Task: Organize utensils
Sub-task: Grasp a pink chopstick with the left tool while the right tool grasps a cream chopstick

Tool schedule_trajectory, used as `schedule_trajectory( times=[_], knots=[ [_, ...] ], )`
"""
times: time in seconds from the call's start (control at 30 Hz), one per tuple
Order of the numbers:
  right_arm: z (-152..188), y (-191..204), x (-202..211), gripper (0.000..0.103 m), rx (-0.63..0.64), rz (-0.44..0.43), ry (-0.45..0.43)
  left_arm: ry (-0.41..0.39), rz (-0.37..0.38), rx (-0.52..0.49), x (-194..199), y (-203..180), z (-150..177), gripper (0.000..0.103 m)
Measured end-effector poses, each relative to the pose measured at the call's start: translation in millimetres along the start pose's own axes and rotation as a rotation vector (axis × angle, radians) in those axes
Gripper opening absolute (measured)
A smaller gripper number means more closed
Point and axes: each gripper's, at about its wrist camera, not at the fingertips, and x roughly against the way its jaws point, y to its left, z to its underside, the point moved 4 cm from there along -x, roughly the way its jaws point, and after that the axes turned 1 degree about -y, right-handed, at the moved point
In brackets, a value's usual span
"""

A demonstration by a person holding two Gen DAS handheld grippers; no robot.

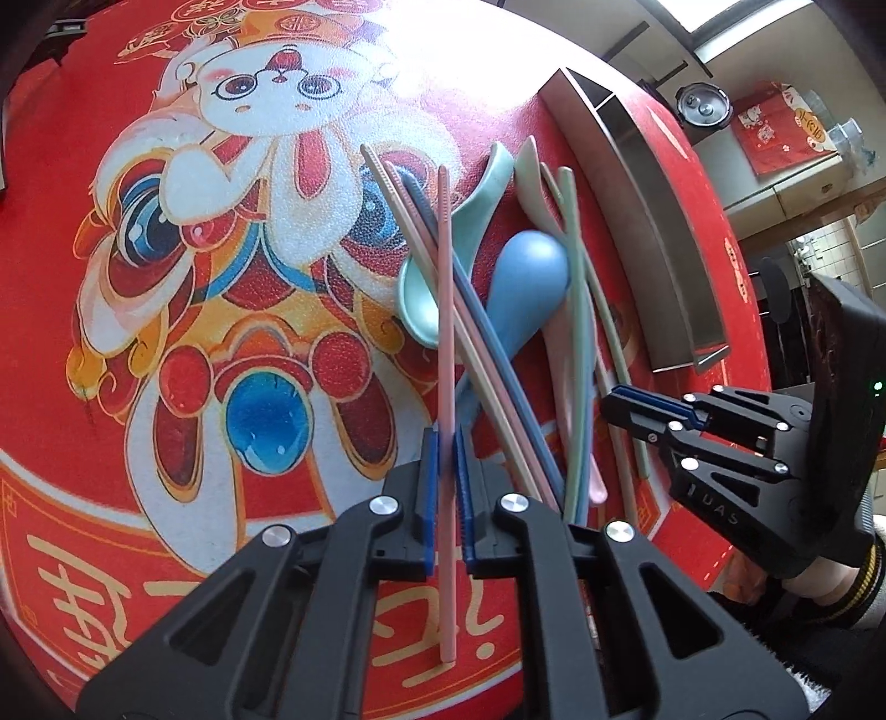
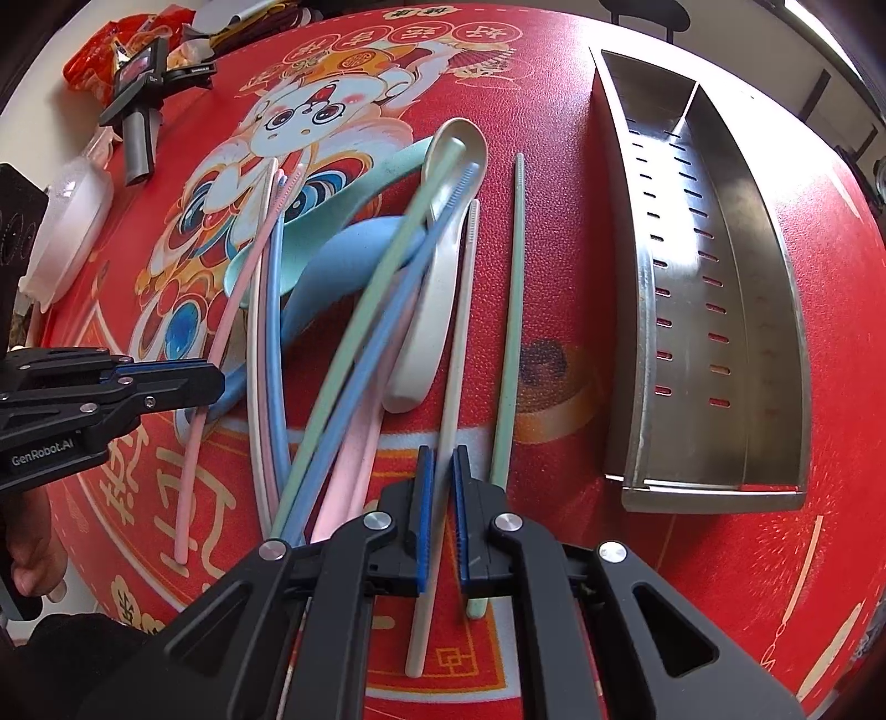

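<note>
A heap of pastel chopsticks and spoons lies on a red printed mat. My left gripper (image 1: 447, 443) is shut on a pink chopstick (image 1: 446, 310); in the right wrist view it (image 2: 213, 382) sits at the heap's left with that chopstick (image 2: 221, 332). My right gripper (image 2: 441, 459) is shut on a cream chopstick (image 2: 459, 343); in the left wrist view it (image 1: 612, 401) is at the heap's right. In the heap are a blue spoon (image 1: 526, 277), a teal spoon (image 1: 437, 288), a cream spoon (image 2: 437, 288), blue chopsticks (image 2: 387, 310) and green chopsticks (image 2: 512, 310).
A steel two-compartment utensil holder (image 2: 720, 332) lies on the mat right of the heap, also in the left wrist view (image 1: 659, 232). A black handheld device (image 2: 138, 111), a white container (image 2: 66, 221) and a red bag (image 2: 105, 50) sit at the mat's far left edge.
</note>
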Motion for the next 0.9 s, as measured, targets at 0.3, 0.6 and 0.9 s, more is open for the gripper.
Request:
schedule_trajectory(
  times=[0.3, 0.6, 0.9],
  knots=[
    [-0.2, -0.2, 0.1, 0.007, -0.003, -0.006, -0.001, -0.010, -0.023, 0.007, -8.9, -1.7, -7.5, 0.012],
    [0.6, -6.4, 1.9, 0.007, -0.038, -0.047, 0.011, -0.049, 0.037, 0.063, 2.9, 0.8, -3.2, 0.011],
    [5.6, -24.5, 32.2, 0.006, -0.144, -0.125, -0.068, -0.128, 0.092, 0.107, 45.0, 5.2, 12.5, 0.011]
  ],
)
